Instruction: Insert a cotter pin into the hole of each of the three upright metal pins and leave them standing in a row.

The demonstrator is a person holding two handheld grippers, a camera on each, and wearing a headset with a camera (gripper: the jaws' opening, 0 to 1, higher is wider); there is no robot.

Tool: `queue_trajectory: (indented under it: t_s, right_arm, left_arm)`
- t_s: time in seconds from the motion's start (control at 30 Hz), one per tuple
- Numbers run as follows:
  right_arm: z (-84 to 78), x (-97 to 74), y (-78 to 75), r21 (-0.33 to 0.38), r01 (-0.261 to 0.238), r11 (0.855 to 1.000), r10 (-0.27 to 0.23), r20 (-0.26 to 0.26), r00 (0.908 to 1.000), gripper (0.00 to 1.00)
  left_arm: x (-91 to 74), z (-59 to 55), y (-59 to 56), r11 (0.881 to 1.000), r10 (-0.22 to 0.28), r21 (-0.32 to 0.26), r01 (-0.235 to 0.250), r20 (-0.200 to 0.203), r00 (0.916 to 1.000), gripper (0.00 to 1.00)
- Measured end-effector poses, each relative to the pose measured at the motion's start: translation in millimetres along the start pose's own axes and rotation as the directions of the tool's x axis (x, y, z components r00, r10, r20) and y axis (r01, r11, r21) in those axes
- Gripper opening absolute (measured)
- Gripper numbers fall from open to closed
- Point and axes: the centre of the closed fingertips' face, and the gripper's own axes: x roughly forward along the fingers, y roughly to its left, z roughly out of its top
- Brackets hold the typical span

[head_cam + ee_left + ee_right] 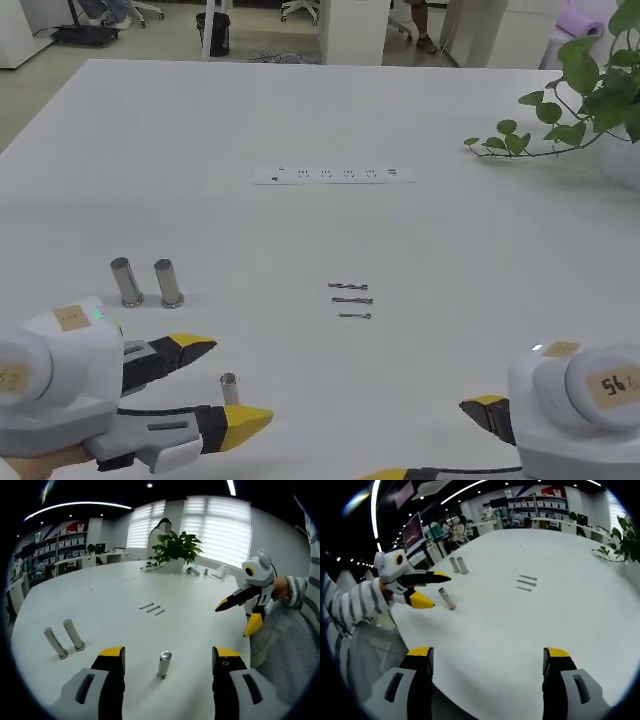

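A white table [450, 250] takes up most of the head view, with an office floor and chair legs beyond its far edge. A plant [585, 90] trails leaves over the table's far right corner. A white power strip [333, 175] lies flat near the middle, toward the far side.

The left gripper [242, 380] is low at the near left, held in a hand with a striped sleeve [350, 605]. Its yellow-tipped jaws are spread wide. The right gripper [232, 622] hovers at the near right, well apart from the left one. Its jaws are spread too, with bare table between them in the right gripper view.

Two pins [146, 282] stand upright just beside each other at the left of the table, a little beyond the left gripper. A third pin [228, 388] stands upright nearer the person, apart from those two. It sits between the left gripper's open jaws, and in the left gripper view there is a clear gap on either side, so neither jaw touches it.

Three cotter pins [352, 300] lie flat near the table's centre, parallel and close together, one behind another. They are well apart from the metal pins and from both grippers. None is in a pin's hole.
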Motion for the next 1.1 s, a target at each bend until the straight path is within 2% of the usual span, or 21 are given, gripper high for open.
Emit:
queue_trajectory:
  t_s: [0.1, 0.13, 0.23, 0.3, 0.37, 0.63, 0.8, 0.9, 1.03, 1.1]
  right_arm:
    - [0.3, 0.2, -0.5, -0.004, 0.000, 1.000, 0.000, -0.004, 1.0000, 0.92]
    - [0.6, 0.4, -0.6, -0.005, -0.001, 1.000, 0.001, -0.005, 1.0000, 0.92]
    - [1.3, 0.8, -0.4, -0.008, -0.003, 1.000, 0.003, -0.005, 1.0000, 0.92]
    - [1.6, 1.5, 0.3, -0.013, -0.009, 1.000, 0.009, -0.014, 0.9999, 0.91]
    - [4.9, 2.2, 0.3, -0.029, -0.012, 1.000, 0.012, -0.016, 0.9998, 0.91]
    - [19.0, 5.4, -4.9, -0.122, -0.035, 0.992, 0.028, -0.061, 0.9977, 0.90]
    - [25.3, 6.8, -8.1, -0.189, -0.082, 0.979, 0.062, -0.111, 0.9918, 0.88]
    - [29.5, 8.6, -15.3, -0.209, -0.073, 0.975, 0.047, -0.128, 0.9907, 0.88]
    - [35.0, 11.1, -21.7, -0.242, -0.089, 0.966, 0.055, -0.147, 0.9876, 0.88]
    - [37.9, 12.8, -28.0, -0.262, -0.094, 0.961, 0.051, -0.165, 0.9849, 0.88]
  left_arm:
    - [-3.1, -7.6, 2.8, 1.000, 0.019, 0.002, -0.019, -0.041, 0.9990, 0.86]
    - [-4.4, -8.5, 2.1, 1.000, 0.018, 0.004, -0.018, -0.039, 0.9991, 0.91]
    - [-9.1, -13.0, -0.1, 1.000, 0.014, -0.017, -0.015, -0.051, 0.9986, 0.99]
    - [-12.7, -19.0, 1.7, 0.997, 0.036, -0.059, -0.041, -0.077, 0.9964, 1.00]
    - [-16.5, -19.2, 4.5, 0.997, 0.057, -0.050, -0.060, -0.068, 0.9960, 1.00]
    - [-28.8, -25.5, 3.3, 0.989, 0.093, -0.112, -0.099, -0.062, 0.9938, 1.00]
    - [-29.8, -32.0, -5.2, 0.986, 0.090, -0.135, -0.099, -0.070, 0.9935, 1.00]
    - [-31.1, -30.4, -12.1, 0.983, 0.091, -0.156, -0.100, -0.064, 0.9938, 1.00]
    - [-34.0, -24.8, -18.8, 0.979, 0.105, -0.173, -0.111, -0.043, 0.9936, 1.00]
    - [-36.5, -24.9, -18.6, 0.969, 0.131, -0.204, -0.137, -0.046, 0.9903, 1.00]
